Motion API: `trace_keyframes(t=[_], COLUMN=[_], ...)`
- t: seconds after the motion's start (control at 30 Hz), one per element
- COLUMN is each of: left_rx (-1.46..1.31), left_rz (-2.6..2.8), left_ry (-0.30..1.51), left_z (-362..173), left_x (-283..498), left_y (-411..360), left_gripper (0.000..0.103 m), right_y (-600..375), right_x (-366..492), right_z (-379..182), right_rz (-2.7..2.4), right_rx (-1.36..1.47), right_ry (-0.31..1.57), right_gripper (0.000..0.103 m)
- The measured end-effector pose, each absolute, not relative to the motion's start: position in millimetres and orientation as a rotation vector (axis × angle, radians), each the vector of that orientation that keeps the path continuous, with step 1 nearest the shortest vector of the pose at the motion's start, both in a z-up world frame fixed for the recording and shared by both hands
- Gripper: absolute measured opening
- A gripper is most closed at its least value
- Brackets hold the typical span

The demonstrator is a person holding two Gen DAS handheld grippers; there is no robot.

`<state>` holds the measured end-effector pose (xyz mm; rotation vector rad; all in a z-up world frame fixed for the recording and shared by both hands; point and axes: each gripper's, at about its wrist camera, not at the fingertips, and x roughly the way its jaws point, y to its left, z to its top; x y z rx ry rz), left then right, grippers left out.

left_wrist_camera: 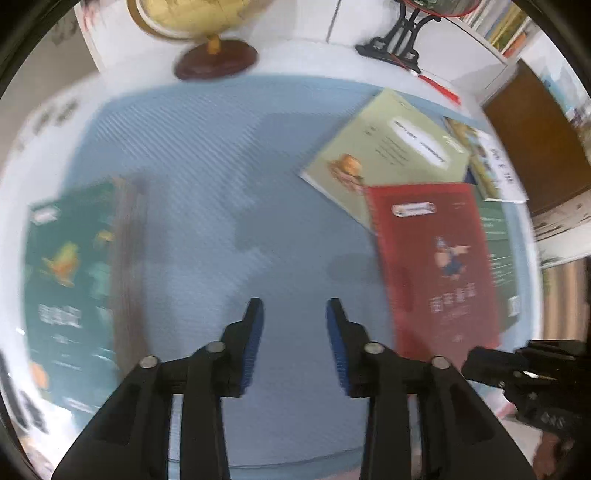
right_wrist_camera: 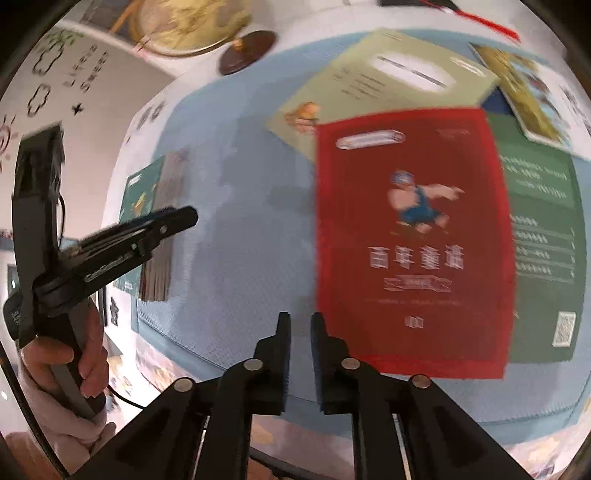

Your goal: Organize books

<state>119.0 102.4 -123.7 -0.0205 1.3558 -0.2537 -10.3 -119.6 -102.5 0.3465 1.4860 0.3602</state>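
Right gripper (right_wrist_camera: 300, 325), jaws parted and empty, hovers just left of the red book's (right_wrist_camera: 410, 236) near edge (long axis near-to-far); left gripper (left_wrist_camera: 294, 314), released, hangs farther left.

Five books lie on one blue mat (left_wrist_camera: 207, 155): a teal book (left_wrist_camera: 70, 273), a red book (left_wrist_camera: 439, 266), a pale green book (left_wrist_camera: 391, 151), a dark green book (right_wrist_camera: 543, 236) and a picture book (left_wrist_camera: 480, 155). One globe (left_wrist_camera: 192, 18). Two hand-held grippers: left (left_wrist_camera: 294, 314), right (right_wrist_camera: 300, 325).

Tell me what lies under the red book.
The red book overlaps a pale green book and a dark green book on the blue mat. Their covered parts are hidden.
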Motion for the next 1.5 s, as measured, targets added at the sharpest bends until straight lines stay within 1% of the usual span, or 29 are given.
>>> trace_keyframes(t=[0.03, 0.07, 0.1, 0.17, 0.33, 0.53, 0.63, 0.73, 0.8, 0.87, 1.0, 1.13, 1.23, 1.3, 1.43, 1.5], left_rx=[-0.056, -0.076, -0.085, -0.083, -0.098, -0.204, -0.239, -0.324, -0.405, -0.434, -0.406, -0.421, -0.429, -0.451, -0.532, -0.506], left_rz=[-0.272, -0.287, -0.297, -0.318, -0.387, -0.442, -0.437, -0.453, -0.474, -0.476, -0.484, -0.515, -0.584, -0.604, -0.589, -0.591], left_ry=[1.376, 1.39, 1.401, 1.422, 1.487, 1.549, 1.544, 1.522, 1.514, 1.51, 1.498, 1.546, 1.613, 1.608, 1.673, 1.695], left_z=[-129.1, -133.9, -137.8, -145.8, -165.7, -184.9, -189.9, -191.3, -193.0, -193.3, -190.8, -191.3, -199.1, -201.2, -210.6, -211.8], left_x=[119.0, 119.1, 118.2, 115.8, 111.1, 111.6, 115.9, 124.3, 129.3, 129.0, 114.9, 88.9, 64.6, 57.1, 63.8, 65.8], left_y=[100.3, 96.7, 92.3, 79.7, 50.3, 33.3, 31.8, 34.6, 37.9, 38.7, 33.7, 33.5, 32.9, 36.6, 47.5, 47.2], left_gripper=[0.035, 0.035, 0.035, 0.035, 0.036, 0.036, 0.036, 0.042, 0.051, 0.051, 0.051, 0.051, 0.051, 0.051, 0.042, 0.034], right_y=[-129.5, -146.1, -156.2, -188.3, -235.4, -256.3, -262.2, -264.8, -266.2, -266.1, -262.2, -268.1, -265.0, -266.6, -285.1, -282.6], right_x=[-11.3, -11.5, -11.2, -14.0, -16.3, -14.5, -6.4, 5.3, 12.7, 15.8, 8.0, -16.3, -46.6, -61.5, -64.5, -61.2], right_z=[-105.0, -107.2, -108.7, -110.8, -126.8, -144.1, -153.9, -158.8, -161.0, -165.1, -167.7, -176.7, -183.1, -191.9, -205.4, -205.9], right_rz=[0.339, 0.3, 0.272, 0.206, 0.167, 0.258, 0.286, 0.343, 0.367, 0.394, 0.429, 0.423, 0.438, 0.458, 0.51, 0.53], right_rx=[0.365, 0.389, 0.406, 0.453, 0.532, 0.557, 0.562, 0.595, 0.633, 0.699, 0.745, 0.844, 0.793, 0.806, 0.967, 0.955], right_ry=[1.49, 1.49, 1.482, 1.448, 1.474, 1.485, 1.497, 1.474, 1.463, 1.452, 1.446, 1.493, 1.587, 1.614, 1.553, 1.55], right_gripper=[0.031, 0.051, 0.056, 0.056, 0.056, 0.056, 0.056, 0.056, 0.057, 0.057, 0.057, 0.057, 0.057, 0.055, 0.052, 0.051])
